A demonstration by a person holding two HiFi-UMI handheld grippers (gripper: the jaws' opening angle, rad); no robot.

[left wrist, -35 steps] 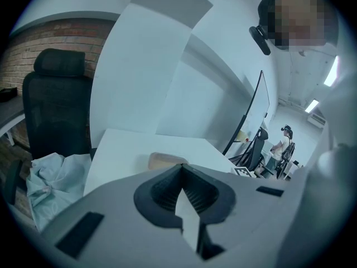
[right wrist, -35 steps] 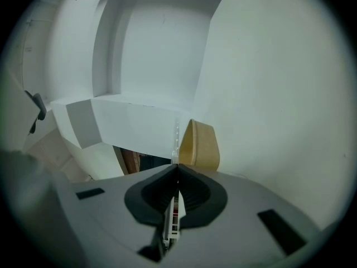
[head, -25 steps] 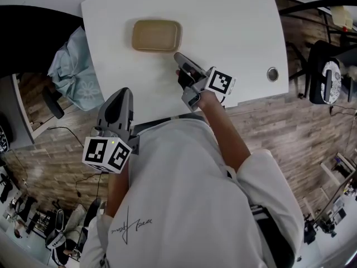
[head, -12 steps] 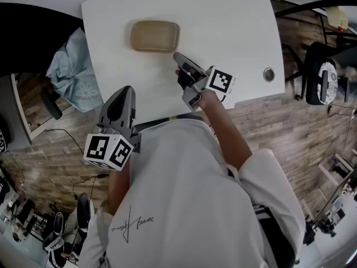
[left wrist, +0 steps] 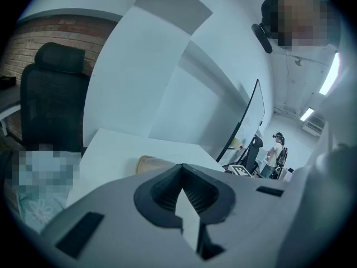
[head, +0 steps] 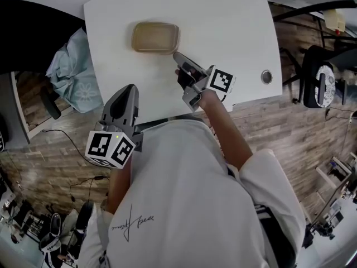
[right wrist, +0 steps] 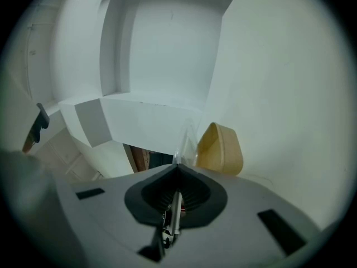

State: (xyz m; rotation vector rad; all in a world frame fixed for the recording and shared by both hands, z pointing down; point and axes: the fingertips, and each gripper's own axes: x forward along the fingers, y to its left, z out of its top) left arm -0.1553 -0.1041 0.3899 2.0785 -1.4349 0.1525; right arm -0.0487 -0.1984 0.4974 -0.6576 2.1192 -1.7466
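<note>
Head view: my right claw (head: 177, 56) is over the white table (head: 228, 27), tips just beside the tan tray (head: 155, 37). Left claw (head: 130, 88) is at the table's near edge, well apart from the tray.

Left gripper view: jaws together on a flat white sliver (left wrist: 187, 216); cannot tell what it is. Tray ahead on the table.

Right gripper view: jaws clamped on a thin clear packet (right wrist: 186, 138). Tray just beyond, right of the tips.
</note>
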